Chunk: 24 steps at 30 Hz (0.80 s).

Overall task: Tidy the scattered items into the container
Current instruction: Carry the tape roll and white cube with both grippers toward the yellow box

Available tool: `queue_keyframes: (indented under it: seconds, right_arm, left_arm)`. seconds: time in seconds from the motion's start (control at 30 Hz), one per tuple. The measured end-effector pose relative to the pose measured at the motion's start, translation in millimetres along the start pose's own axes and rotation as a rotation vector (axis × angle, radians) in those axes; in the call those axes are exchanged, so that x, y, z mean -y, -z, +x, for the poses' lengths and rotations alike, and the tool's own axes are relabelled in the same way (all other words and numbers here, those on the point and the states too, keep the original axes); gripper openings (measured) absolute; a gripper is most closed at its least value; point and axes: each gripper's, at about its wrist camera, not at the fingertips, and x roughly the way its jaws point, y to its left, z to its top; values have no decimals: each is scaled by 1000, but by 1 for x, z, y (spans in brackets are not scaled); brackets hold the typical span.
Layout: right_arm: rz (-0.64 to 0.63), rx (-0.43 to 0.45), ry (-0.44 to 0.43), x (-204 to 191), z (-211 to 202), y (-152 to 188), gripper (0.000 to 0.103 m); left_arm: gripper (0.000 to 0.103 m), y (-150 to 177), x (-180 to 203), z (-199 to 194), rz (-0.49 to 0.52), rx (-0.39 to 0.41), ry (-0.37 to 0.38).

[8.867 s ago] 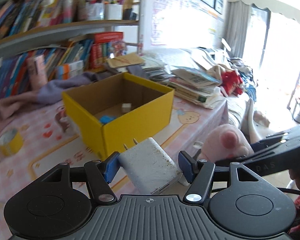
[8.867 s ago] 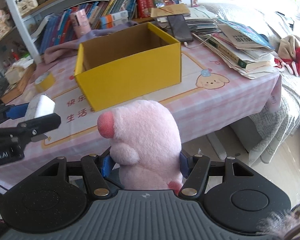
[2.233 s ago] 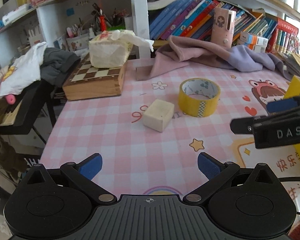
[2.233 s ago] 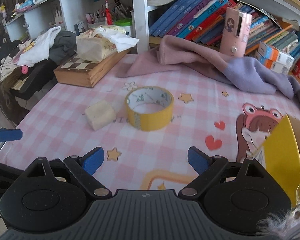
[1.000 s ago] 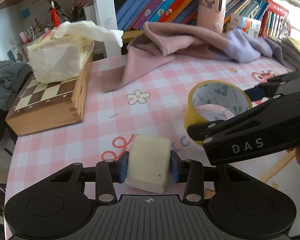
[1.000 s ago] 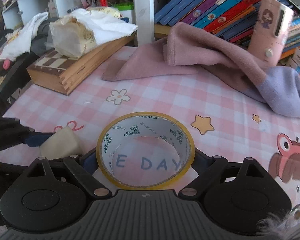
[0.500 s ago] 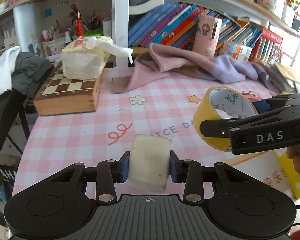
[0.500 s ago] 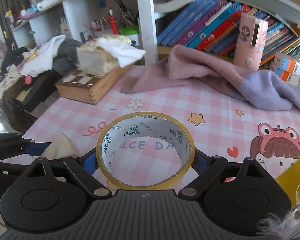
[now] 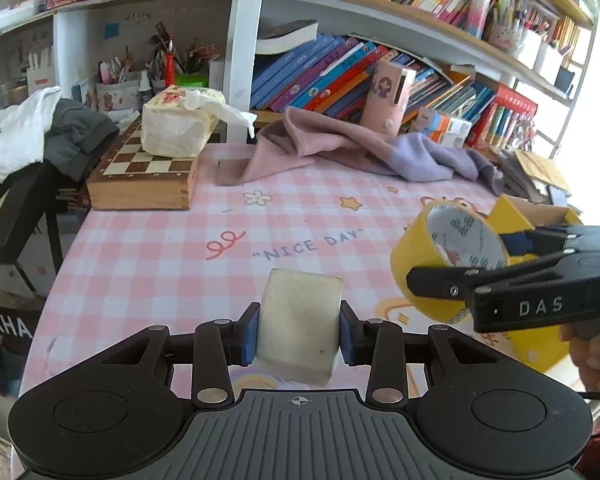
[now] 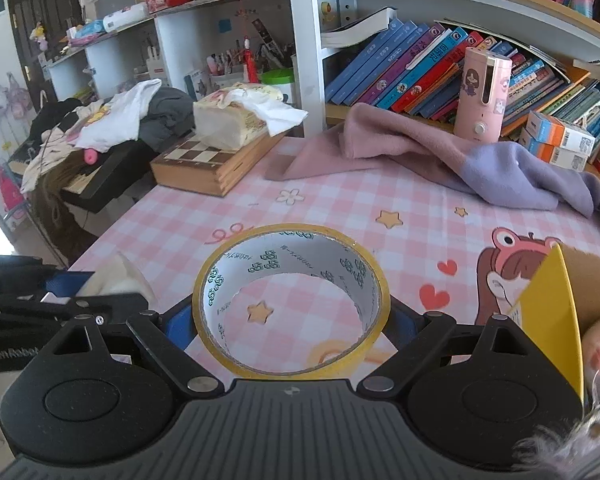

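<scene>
Carrying both remaining pieces: your left gripper (image 9: pixel 299 334) is clamping the cream block (image 9: pixel 300 326), your right gripper (image 10: pixel 290 320) is clamping the yellow tape roll (image 10: pixel 292 300). Both are hanging above the tablecloth (image 9: pixel 160 256); the yellow box (image 10: pixel 556 308), right of your tools, is awaiting them.

The yellow box (image 10: pixel 556 312) is cut off by the right edge

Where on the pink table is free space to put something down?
The tablecloth is bare around "NICE DAY", between the chessboard box and the yellow box. The far edge is crowded by the pink-purple cloth, and the tissue pack sits on the chessboard box.
</scene>
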Motion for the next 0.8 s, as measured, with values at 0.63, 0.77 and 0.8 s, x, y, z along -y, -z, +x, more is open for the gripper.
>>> queue_keyframes:
  seconds: [0.63,0.77,0.8]
  right_arm:
    - [-35,-27,-4,-53,-76,66,91]
    - [-46,-24,-13,-68,-92,80,91]
    - [-46,-21,-17,-72,-97,84,91]
  left_arm:
    - [36,59,13,-83,-89,18,92]
    - [36,78,11,-104,-129,18,91]
    - [36,82,11,-109,-133,18,90]
